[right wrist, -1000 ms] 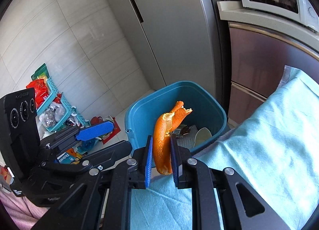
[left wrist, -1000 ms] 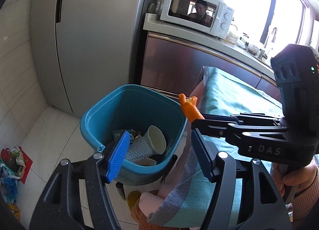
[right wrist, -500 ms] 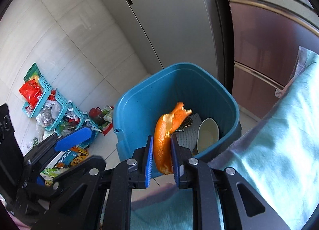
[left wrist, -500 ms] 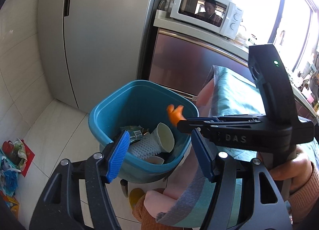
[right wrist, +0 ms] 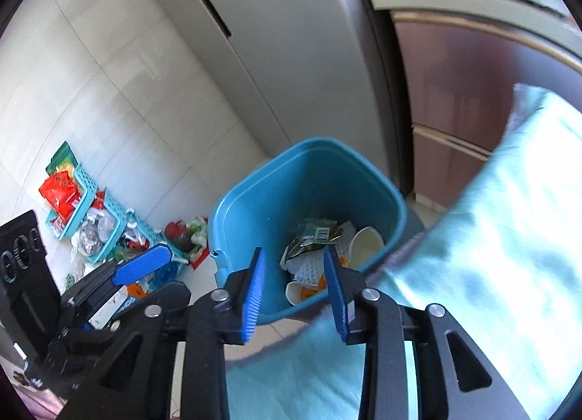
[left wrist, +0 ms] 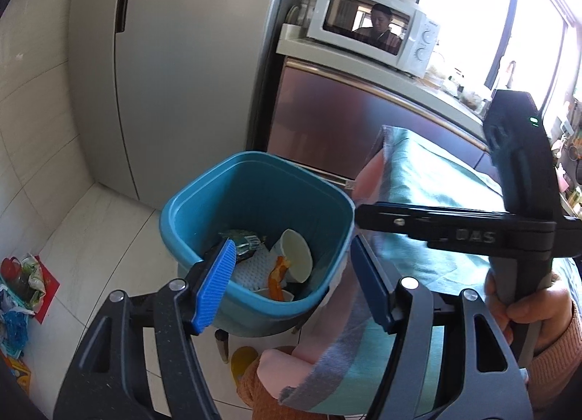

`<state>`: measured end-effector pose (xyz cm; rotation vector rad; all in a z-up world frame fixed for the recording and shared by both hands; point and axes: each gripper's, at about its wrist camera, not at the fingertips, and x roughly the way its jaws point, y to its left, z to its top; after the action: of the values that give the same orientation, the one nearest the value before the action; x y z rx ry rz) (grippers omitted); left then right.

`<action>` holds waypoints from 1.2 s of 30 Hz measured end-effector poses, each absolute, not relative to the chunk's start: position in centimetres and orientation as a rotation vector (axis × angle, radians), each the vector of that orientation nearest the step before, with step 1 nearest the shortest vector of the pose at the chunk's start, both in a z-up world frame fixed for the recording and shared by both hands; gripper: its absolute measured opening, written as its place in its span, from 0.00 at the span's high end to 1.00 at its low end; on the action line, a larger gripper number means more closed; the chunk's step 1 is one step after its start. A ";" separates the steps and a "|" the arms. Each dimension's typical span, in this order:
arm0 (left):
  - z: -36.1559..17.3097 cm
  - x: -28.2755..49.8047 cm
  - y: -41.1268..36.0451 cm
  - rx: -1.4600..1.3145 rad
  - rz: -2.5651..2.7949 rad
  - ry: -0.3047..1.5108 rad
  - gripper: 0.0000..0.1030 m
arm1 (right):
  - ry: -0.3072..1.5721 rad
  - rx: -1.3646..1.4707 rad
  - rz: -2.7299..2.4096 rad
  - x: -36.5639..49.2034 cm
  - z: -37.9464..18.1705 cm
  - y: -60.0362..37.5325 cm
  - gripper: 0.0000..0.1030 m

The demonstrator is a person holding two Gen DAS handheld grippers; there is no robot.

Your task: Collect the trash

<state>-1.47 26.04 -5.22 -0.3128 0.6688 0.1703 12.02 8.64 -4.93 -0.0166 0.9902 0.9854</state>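
Lying inside the blue bin (left wrist: pixel 189 216), the orange peel (left wrist: pixel 275 276) sits below and ahead of the right gripper (right wrist: pixel 294 287), apart from it; right gripper jaws spread wide, nothing between the ribbed blue pads (right wrist: pixel 252 292); left gripper (left wrist: pixel 291 285) likewise wide open and empty, bin framed between its fingers; peel is a curled orange strip, pale inner side, leaning against a white paper cup (left wrist: pixel 296 254) on its side; white foam netting (left wrist: pixel 251 267) and a dark crinkled wrapper (left wrist: pixel 243 240) beside it; bin smooth plastic, rounded-square rim; teal cloth (right wrist: pixel 491 230) on table just right of bin.
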 end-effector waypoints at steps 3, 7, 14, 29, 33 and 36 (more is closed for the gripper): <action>-4.7 -1.6 25.3 -0.311 0.140 0.648 0.32 | 0.921 -0.007 0.945 11.0 -3.5 6.0 0.58; -4.0 -1.3 23.6 -0.300 0.095 0.624 0.23 | 0.808 0.015 0.857 9.2 -1.7 1.8 0.42; -3.1 -0.7 19.4 -0.247 0.041 0.578 0.06 | 0.670 0.052 0.697 6.1 0.0 -5.0 0.27; -1.2 -0.7 11.2 -0.145 -0.001 0.496 0.06 | 0.489 0.046 0.370 0.5 -0.6 -14.8 0.07; -0.8 -0.9 9.4 -0.118 -0.011 0.475 0.06 | 0.456 0.050 0.311 -0.4 -0.9 -16.2 0.07; -0.4 -1.2 8.2 -0.092 -0.026 0.448 0.06 | 0.422 0.046 0.276 -1.5 -0.9 -16.9 0.07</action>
<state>-1.18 8.24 -0.44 -0.0924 0.4484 -0.0264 -1.48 -16.91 -0.90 0.0458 0.4224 0.2761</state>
